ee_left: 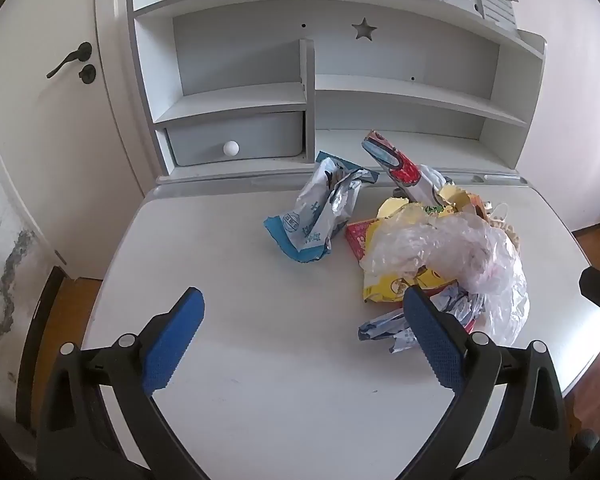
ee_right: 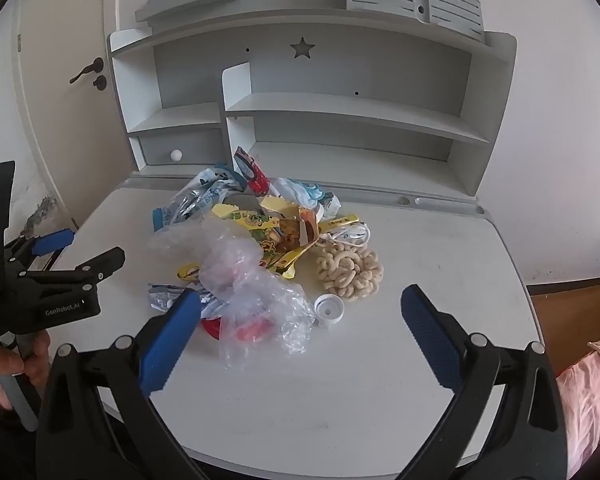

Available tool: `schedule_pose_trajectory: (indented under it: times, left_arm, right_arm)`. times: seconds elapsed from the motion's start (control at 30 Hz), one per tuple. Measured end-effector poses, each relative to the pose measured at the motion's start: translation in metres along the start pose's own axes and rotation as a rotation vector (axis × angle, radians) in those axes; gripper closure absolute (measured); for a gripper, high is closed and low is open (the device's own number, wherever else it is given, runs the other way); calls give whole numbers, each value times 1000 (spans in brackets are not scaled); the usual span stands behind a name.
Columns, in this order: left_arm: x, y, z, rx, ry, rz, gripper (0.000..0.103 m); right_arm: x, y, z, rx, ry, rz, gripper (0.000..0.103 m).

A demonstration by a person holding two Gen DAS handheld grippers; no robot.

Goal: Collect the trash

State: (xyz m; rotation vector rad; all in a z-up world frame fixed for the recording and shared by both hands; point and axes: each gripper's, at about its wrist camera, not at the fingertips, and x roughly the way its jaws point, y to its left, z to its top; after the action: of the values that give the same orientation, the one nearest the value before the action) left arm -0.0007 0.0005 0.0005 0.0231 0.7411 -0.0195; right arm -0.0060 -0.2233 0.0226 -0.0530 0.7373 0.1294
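Note:
A heap of trash lies on the white desk (ee_left: 228, 280). It holds a crumpled clear plastic bag (ee_left: 452, 256), a blue-and-white wrapper (ee_left: 320, 212), yellow snack wrappers (ee_left: 396, 286) and a red-and-blue wrapper (ee_left: 396, 164). In the right wrist view the clear bag (ee_right: 252, 288) lies in front, with a white bottle cap (ee_right: 329, 311), a pile of ring-shaped snacks (ee_right: 350, 272) and yellow wrappers (ee_right: 256, 220). My left gripper (ee_left: 304, 332) is open and empty, left of the heap. It also shows in the right wrist view (ee_right: 84, 252). My right gripper (ee_right: 300, 328) is open and empty, just in front of the heap.
A white shelf unit (ee_left: 340, 92) with a star cut-out and a small drawer (ee_left: 236, 140) stands at the desk's back. A door with a dark handle (ee_left: 70, 60) is at the left. Wooden floor (ee_right: 572, 304) shows to the right of the desk.

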Motion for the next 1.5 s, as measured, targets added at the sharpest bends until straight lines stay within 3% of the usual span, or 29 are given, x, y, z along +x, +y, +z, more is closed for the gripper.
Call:
schedule_pose_trajectory:
  times: [1.5]
  left_arm:
    - [-3, 2, 0, 17, 4, 1, 6]
  right_arm:
    - [-7, 4, -3, -2, 9, 31, 6]
